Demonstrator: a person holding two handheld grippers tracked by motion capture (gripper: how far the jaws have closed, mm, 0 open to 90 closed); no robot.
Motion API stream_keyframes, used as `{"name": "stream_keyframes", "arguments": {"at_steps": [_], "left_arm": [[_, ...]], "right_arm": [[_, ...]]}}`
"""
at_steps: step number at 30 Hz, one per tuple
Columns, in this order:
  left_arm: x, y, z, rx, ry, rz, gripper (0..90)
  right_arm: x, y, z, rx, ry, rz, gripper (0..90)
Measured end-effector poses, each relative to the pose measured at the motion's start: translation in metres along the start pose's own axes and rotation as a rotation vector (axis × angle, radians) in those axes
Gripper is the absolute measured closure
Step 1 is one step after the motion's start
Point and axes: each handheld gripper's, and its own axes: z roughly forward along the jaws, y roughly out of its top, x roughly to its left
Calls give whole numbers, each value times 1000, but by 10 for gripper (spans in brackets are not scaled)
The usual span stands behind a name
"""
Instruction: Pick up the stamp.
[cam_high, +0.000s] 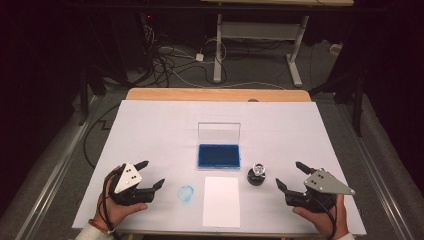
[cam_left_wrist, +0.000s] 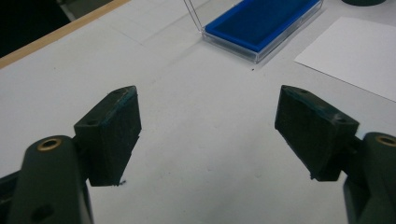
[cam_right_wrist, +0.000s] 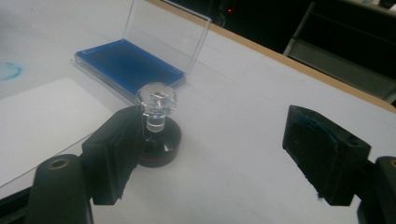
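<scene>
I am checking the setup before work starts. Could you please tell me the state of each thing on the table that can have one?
Ink pad case: open, clear lid upright at the back.
Stamp: upright on the table, not held.
Paper sheet: lying flat, blank.
Blue smudge: on the table cover, beside the paper.
Left gripper: open, holding nothing.
Right gripper: open, holding nothing, beside the stamp.

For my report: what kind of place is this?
Probably a lab or test room: a white-covered table, dark surroundings, loose cables on the floor, and a frame of a second desk behind.
</scene>
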Motion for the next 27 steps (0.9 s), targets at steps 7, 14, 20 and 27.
{"name": "stream_keyframes", "arguments": {"at_steps": [7, 14, 20, 27], "left_arm": [[1, 1, -3, 7, -11, 61, 232], [1, -1, 0, 41, 1, 50, 220], [1, -1, 4, 64, -3, 53, 221], [1, -5, 4, 77, -18, 46, 221]], "right_arm": [[-3, 6, 4, 51, 0, -35, 221], [-12, 37, 17, 70, 30, -49, 219], [-13, 59, 46, 157, 116, -28, 224], [7, 54, 70, 296, 198, -71, 286]]}}
